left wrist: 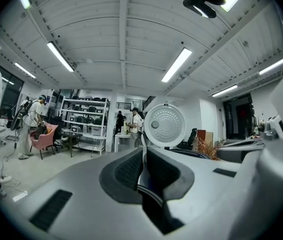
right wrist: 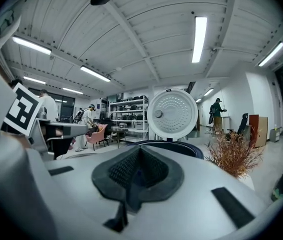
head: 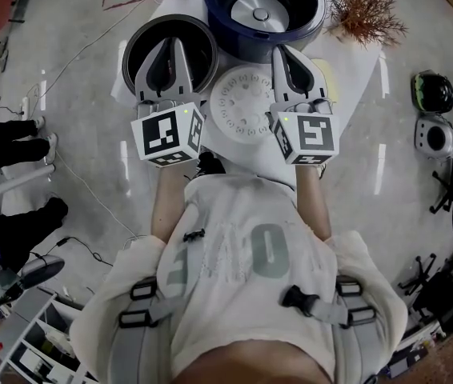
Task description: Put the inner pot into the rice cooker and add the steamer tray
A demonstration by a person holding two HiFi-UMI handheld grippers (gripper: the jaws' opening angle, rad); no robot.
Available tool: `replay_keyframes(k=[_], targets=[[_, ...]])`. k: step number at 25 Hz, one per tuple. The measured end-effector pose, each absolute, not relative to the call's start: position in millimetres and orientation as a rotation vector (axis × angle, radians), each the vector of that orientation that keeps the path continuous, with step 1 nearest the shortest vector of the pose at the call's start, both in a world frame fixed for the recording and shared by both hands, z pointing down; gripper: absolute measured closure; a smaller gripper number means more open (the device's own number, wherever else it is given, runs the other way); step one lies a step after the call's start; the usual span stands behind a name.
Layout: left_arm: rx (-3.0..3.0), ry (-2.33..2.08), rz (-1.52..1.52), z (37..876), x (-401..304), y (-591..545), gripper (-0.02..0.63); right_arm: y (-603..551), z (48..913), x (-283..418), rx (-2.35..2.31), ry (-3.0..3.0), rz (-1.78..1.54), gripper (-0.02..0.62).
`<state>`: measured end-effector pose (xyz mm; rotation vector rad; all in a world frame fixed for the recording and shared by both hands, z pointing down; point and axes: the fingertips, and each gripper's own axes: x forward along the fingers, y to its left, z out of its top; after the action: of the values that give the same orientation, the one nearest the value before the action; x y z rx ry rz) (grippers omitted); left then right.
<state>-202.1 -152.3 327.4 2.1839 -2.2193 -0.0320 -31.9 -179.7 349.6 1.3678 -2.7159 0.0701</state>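
Inner pot [head: 134,50], dark and empty, stands at the upper left of the head view on the white worktop [head: 353,54], just left of the rice cooker [head: 262,10]. The cooker is dark blue and sits at the top centre of the frame. Its bowl is open and shows a metal heating plate, and its perforated lid [right wrist: 173,115] stands upright behind it.

The steamer tray [head: 242,114], a pale round disc with holes, lies flat on the worktop just below the cooker and just right of the pot, at the frame's centre.

The left tongs [head: 173,43] are seen over the pot's mouth, pointing about level. Their jaws are drawn together and I can make out nothing clamped between them. The right tongs [head: 284,51] are seen over the tray's right edge, with their tips at the cooker's near wall. Their jaws are closed tight on nothing. The tray shows between the two marker cubes.

A dried reddish sprig [head: 364,10] stands on the worktop to the right of the cooker. In both tongs views, storage shelves [left wrist: 84,124], a pink chair [left wrist: 44,136] and several people show far back in the room.
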Motion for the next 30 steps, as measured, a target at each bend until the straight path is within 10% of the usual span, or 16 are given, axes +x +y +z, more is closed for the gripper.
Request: replay_keyframes(k=[5, 7, 9, 30], targets=[[2.249, -2.159, -0.067, 319, -200, -152, 0.565, -182, 350, -29, 1.395, -2.724, 0.129, 0.586], [2.29, -2.123, -0.112, 312, -199, -151, 0.393, -180, 351, -36, 1.346, -2.772, 0.21, 0.337], [2.3, -2.12, -0.135, 308, -202, -150, 0.304, -181, 351, -38, 1.328, -2.817, 0.317, 0.234], [1.914, -1.892, -0.178, 382, -325, -149, 0.258, -181, 386, -69, 1.219, -2.844, 0.962, 0.198]])
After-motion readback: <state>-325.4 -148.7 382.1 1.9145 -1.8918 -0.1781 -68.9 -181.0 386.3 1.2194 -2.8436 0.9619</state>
